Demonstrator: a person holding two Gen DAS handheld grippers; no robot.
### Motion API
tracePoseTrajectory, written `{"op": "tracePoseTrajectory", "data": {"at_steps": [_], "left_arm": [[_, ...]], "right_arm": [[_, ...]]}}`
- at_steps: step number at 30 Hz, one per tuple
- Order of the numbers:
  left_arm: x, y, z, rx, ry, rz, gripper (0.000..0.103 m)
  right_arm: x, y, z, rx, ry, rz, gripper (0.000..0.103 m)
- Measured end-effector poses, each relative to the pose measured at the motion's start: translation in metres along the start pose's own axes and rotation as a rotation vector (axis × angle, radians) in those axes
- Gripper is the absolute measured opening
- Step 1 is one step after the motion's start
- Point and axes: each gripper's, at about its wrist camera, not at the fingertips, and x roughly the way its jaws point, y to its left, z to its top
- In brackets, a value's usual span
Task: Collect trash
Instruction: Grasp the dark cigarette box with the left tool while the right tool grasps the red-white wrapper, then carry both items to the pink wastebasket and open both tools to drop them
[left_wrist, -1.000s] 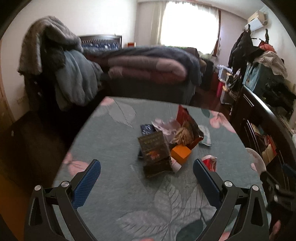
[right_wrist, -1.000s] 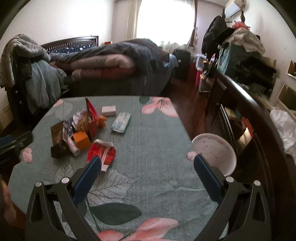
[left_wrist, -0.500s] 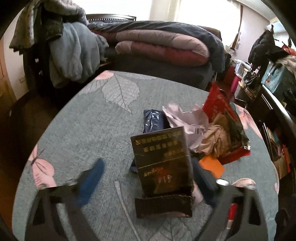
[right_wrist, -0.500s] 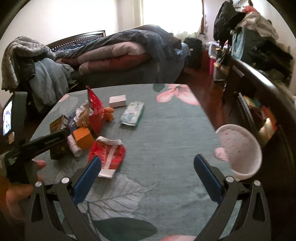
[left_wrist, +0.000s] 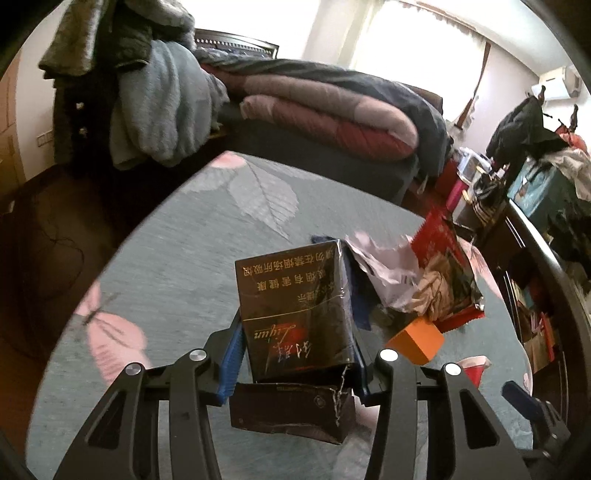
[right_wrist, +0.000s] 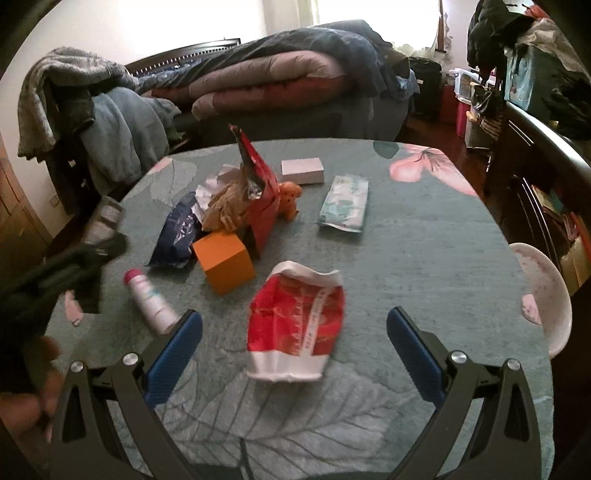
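The left hand-held gripper (left_wrist: 295, 354) tilts down toward the tabletop (left_wrist: 177, 258) with a dark cigarette box (left_wrist: 295, 306) between its blue pads. Its jaws are closing; both pads look to be against the box's sides, so it appears clamped on the box, whose opened lid hangs down at the near end. Just right of the box lie crumpled paper (left_wrist: 384, 266), an upright red bag (left_wrist: 443, 254) and an orange box (left_wrist: 415, 339).

The right hand-held gripper (right_wrist: 293, 343) also points down at the tabletop (right_wrist: 424, 258), its fingers wide apart with nothing pressed between them. A flattened red wrapper (right_wrist: 295, 325) lies on the cloth in the gap between the fingers, touching neither. Near the left finger lies a small white bottle (right_wrist: 149, 299) with a pink cap. Further off lie the orange box (right_wrist: 225, 258), a dark blue packet (right_wrist: 177, 229), the red bag (right_wrist: 258, 192), a pale box (right_wrist: 303, 170) and a green-patterned pack (right_wrist: 345, 203).

At the left edge of the right wrist view the left gripper's dark frame shows blurred, with the person's hand (right_wrist: 26, 398) below it.
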Motion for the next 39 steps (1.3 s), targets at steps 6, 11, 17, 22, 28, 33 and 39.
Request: {"op": "tracePoseTrajectory", "data": {"at_steps": [6, 11, 17, 22, 28, 33, 39], "left_arm": [[-0.02, 0.019, 0.004, -0.022, -0.041, 0.015, 0.049], [-0.019, 0.027, 0.003, -0.033, -0.045, 0.033, 0.049], [-0.015, 0.032, -0.002, -0.051, -0.041, 0.028, 0.049], [-0.007, 0.024, -0.009, -0.027, -0.087, 0.043, 0.049], [-0.004, 0.02, -0.008, -0.016, -0.104, 0.034, 0.049], [-0.006, 0.019, -0.003, 0.005, -0.13, 0.041, 0.049], [-0.015, 0.015, 0.006, 0.011, -0.141, 0.02, 0.049]], "right_arm": [[0.021, 0.005, 0.001, -0.008, 0.015, -0.029, 0.087], [0.032, 0.002, 0.001, -0.002, 0.057, -0.001, 0.055], [0.014, -0.001, -0.002, 0.0, 0.008, 0.021, 0.055], [0.002, -0.007, -0.006, 0.014, -0.003, 0.024, 0.055], [-0.01, -0.016, -0.011, 0.028, -0.018, 0.019, 0.055], [-0.015, -0.019, -0.011, 0.042, -0.025, 0.024, 0.055], [-0.023, -0.024, -0.011, 0.052, -0.038, 0.024, 0.055]]}}
